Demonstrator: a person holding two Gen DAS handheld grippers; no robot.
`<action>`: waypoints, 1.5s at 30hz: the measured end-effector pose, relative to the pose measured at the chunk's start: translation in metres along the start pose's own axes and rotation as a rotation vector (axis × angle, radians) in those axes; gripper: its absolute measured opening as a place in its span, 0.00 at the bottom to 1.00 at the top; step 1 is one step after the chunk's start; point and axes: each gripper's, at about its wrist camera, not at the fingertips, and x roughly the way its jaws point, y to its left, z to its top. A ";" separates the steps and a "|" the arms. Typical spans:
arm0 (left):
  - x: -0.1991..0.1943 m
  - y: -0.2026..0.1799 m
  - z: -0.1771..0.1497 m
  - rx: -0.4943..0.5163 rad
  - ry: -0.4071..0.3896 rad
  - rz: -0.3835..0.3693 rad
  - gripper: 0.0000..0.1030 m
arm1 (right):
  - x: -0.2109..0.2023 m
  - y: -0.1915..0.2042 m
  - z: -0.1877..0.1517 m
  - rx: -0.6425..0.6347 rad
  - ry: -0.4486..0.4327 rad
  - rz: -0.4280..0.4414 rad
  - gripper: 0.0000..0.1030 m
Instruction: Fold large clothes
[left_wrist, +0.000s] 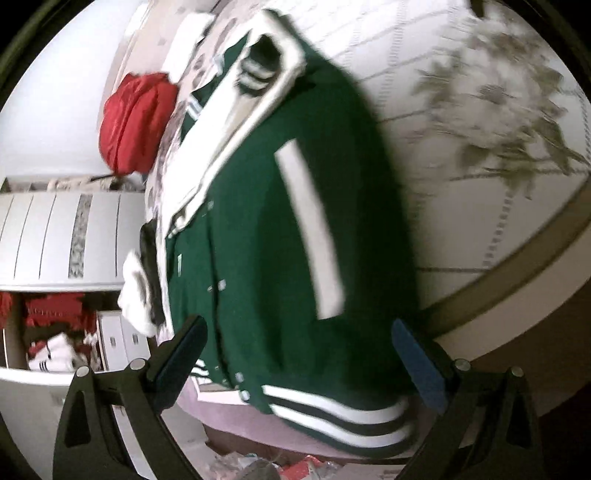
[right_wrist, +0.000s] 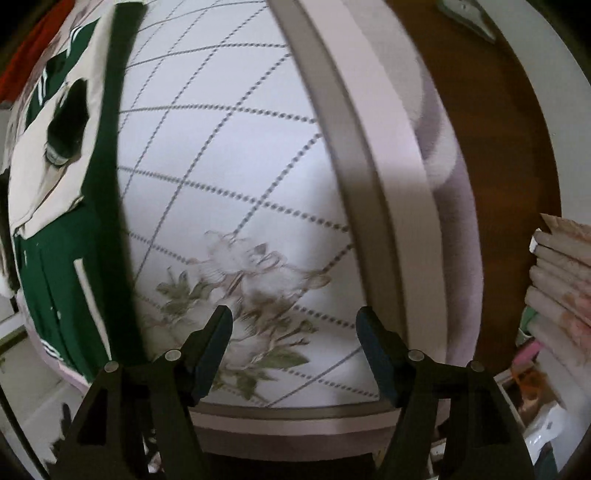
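Blur: my left view smears the green-and-white varsity jacket on the quilted floral bed cover.
Tools: my left tool and right tool both gape, empty.
Nearby: red bundle.

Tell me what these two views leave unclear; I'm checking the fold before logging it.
- Green varsity jacket: motion blur in the left wrist view smears its snaps and trim.
- Same jacket: cut off by the right wrist view's left edge.
- Red bundle: too blurred to identify.
- Stacked items: cropped at the right edge.
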 end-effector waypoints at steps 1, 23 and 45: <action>0.003 -0.008 0.000 0.007 0.001 0.010 1.00 | -0.001 -0.003 0.003 -0.006 -0.009 -0.010 0.69; 0.087 0.052 0.010 -0.207 0.149 0.061 0.40 | 0.030 0.088 0.084 0.015 -0.104 0.433 0.73; 0.071 0.089 0.017 -0.306 0.120 0.008 0.08 | 0.122 0.246 0.141 0.146 0.013 0.961 0.19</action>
